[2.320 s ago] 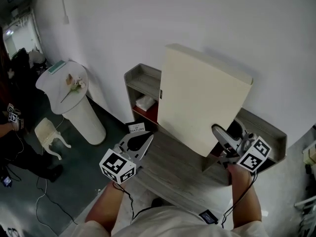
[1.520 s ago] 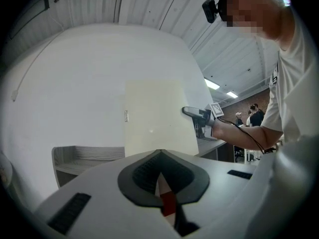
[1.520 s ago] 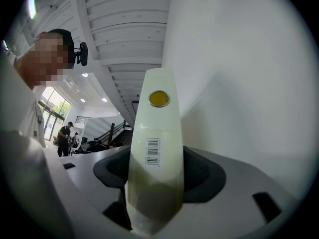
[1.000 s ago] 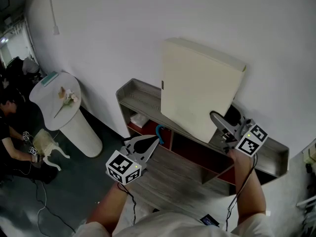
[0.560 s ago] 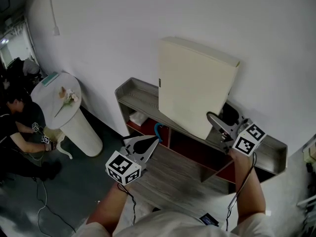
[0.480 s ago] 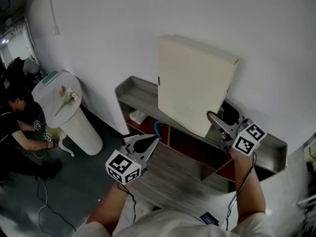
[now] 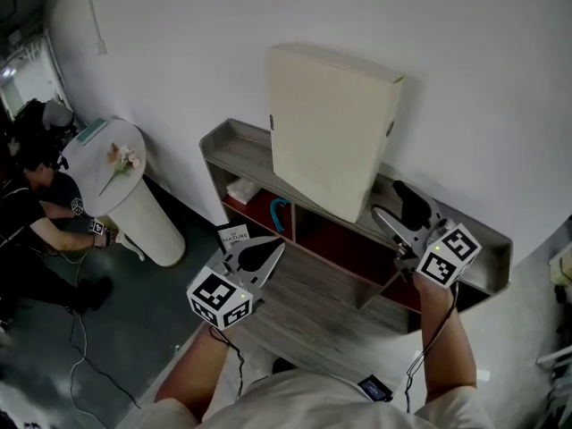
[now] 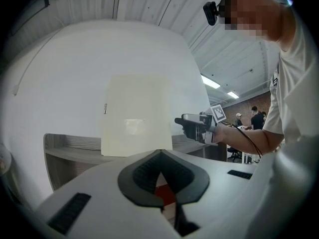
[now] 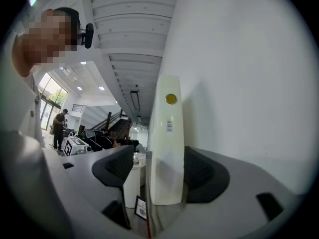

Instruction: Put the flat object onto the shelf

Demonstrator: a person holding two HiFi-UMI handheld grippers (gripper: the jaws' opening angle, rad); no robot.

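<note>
One tall, flat cream cardboard box (image 7: 331,132) stands upright on the top board of a grey wooden shelf (image 7: 234,148), close to the white wall (image 7: 206,34), with bare board either side. The right gripper (image 7: 393,207) is spread wide, the box's narrow edge lined up between its fingers (image 9: 202,176). The left gripper (image 7: 272,250) is pinched together, empty, well apart from the box.

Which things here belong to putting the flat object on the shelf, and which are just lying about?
Belong to the job: flat cream box, standing on the shelf; right gripper, open; left gripper, shut.

Lying about: round white table, flower, small sign, blue item in a shelf compartment.
</note>
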